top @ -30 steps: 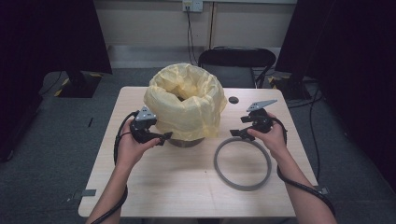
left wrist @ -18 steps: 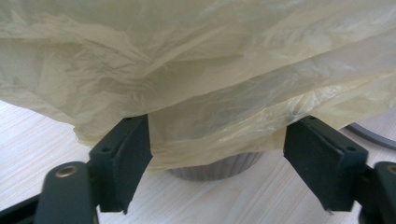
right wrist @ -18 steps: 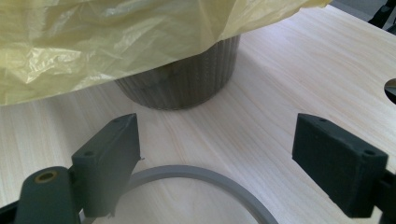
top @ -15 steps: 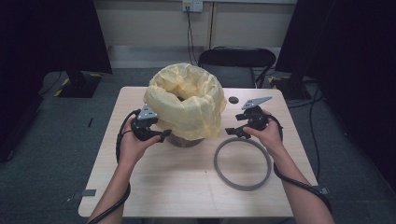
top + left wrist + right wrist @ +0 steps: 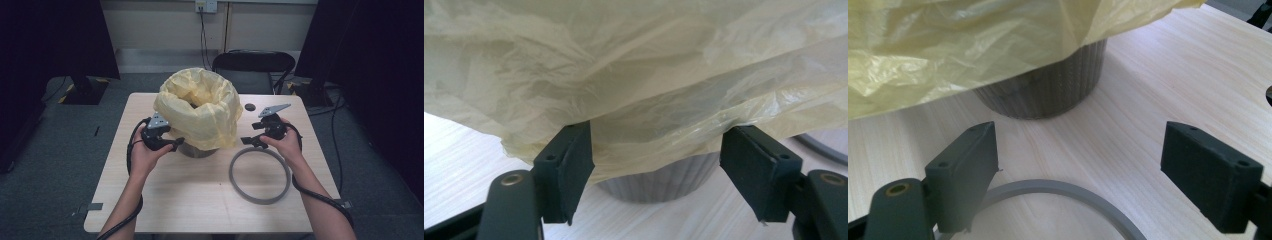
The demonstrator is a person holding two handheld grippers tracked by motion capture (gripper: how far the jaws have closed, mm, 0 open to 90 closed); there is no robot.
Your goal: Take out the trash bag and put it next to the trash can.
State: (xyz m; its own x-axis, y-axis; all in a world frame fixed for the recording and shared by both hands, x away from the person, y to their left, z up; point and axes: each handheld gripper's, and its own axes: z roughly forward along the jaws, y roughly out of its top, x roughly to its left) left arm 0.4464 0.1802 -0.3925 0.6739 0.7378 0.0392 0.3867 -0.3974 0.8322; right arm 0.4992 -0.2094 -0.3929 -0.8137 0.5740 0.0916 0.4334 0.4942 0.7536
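A: Narrowed slightly since the earlier high frame: the jaws of the left gripper (image 5: pixel 656 172) have just been closing a little; they stand spread, with the hanging hem of the yellow bag (image 5: pixel 634 75) drooping between and over them; pads not pressing on the film as far as the left gripper view shows; hand itself in the same spot, left of centre in the high view.

B: Agreed; left gripper (image 5: pixel 165 140) sits against the lower left skirt of the yellow bag (image 5: pixel 200 107). Right side?

A: Right gripper (image 5: pixel 1080 170) has edged a touch toward the bin compared with the earlier frame; jaws wide apart, nothing between them but table (image 5: pixel 1173 75); grey ring (image 5: pixel 1058 192) lies just under the left jaw at bottom of that view, not gripped.

B: Location of work items: ribbed grey bin (image 5: pixel 196 149) at centre of high view, draped almost fully by the bag; grey ring (image 5: pixel 260 175) flat on table (image 5: pixel 165 200), lower right of the bin; right gripper (image 5: pixel 252 140) at the ring's upper edge.

A: Judgement: bag hem is being set up for a pinch on the left; liner looks folded over the rim but loose; ring likely goes on afterwards to clamp it; not yet lifted.

B: Risk noted: thin film may slip or tear if pinched too shallow.
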